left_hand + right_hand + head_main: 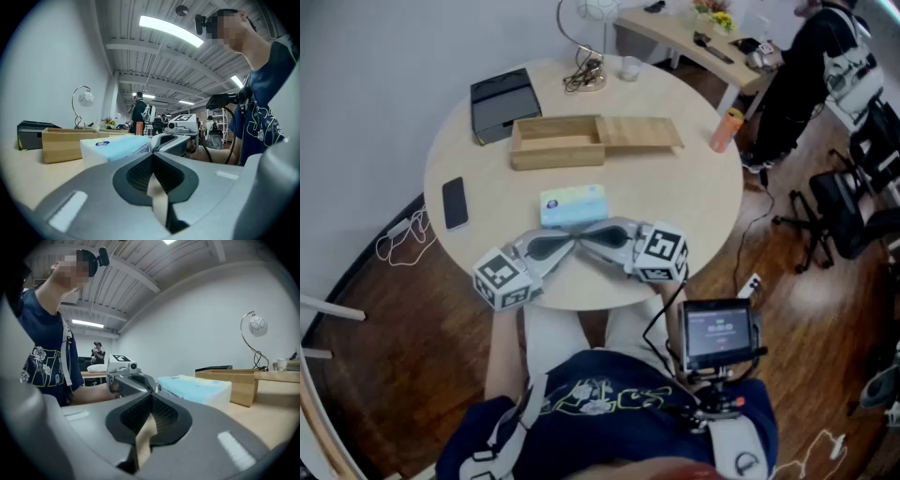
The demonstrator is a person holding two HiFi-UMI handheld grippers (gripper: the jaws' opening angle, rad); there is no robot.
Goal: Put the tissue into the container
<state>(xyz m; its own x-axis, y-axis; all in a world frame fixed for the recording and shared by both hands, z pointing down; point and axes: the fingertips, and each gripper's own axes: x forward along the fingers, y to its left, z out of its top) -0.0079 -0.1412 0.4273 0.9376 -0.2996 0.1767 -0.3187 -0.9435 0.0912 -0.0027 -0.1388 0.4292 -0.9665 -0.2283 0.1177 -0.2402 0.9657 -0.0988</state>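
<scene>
Looking down at the big round pale wooden table (694,192), I think the job has not begun yet. Nothing is done so far, and all of it is left to do.

The long light wooden box (555,157) is the container. It sits in the middle of the table, on the far side from me. Its flat wooden lid (639,132) is slid off to the right, so the left part is open on top. I see nothing inside it.

My two grey grippers are down low at the near edge of the table. I cannot tell if they rest on it. The left gripper (152,159) has its jaws shut tight, with nothing between them. The right gripper (150,401) is the same, closed and empty. Their tips point at each other and almost meet.

The small soft pack of tissues, light blue and white (573,205), lies flat on the table. It is just past the tips of the grippers, between them and the box. It does not touch the box, and no gripper holds it.

So here is what I think is left. One gripper has to open, take hold of the pack, lift it, carry it over the front wall of the box, and let it go inside the open part.
</scene>
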